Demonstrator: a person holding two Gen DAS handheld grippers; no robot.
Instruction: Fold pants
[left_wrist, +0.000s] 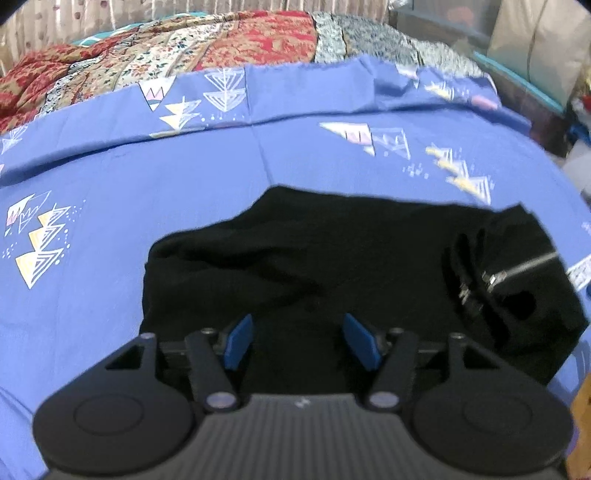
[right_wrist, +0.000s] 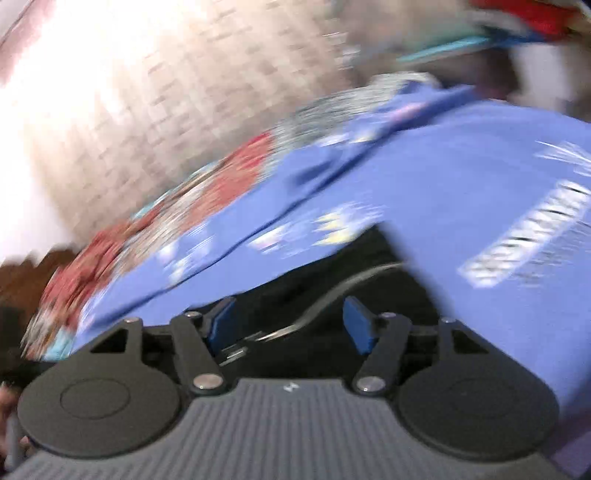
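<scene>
**Black pants lie folded on the bed, both claws standing open**

Across the bed (left_wrist: 110, 177), a blue sheet printed with pale triangle motifs covers most of what the left wrist view takes in, with a red and cream patterned quilt (left_wrist: 207, 48) bunched along its far side. On the sheet lie the black pants (left_wrist: 295, 251), a compact dark bundle whose long axis runs side to side in that view. The left claw (left_wrist: 295, 341) points steeply down at the near edge of the bundle, its blue pads standing apart with only fabric below them and nothing pinched. Toward the bundle's right end sits the right claw (left_wrist: 480, 280), seen there as a dark blurred shape over the cloth. Its own view is streaked with motion blur: the right claw (right_wrist: 291, 325) has its pads spread, dark cloth and a thin grey cable lying ahead of them, and it grips nothing. Judged from this, the pants lie directly beneath and ahead of the left claw, the nearer of the two.
</scene>
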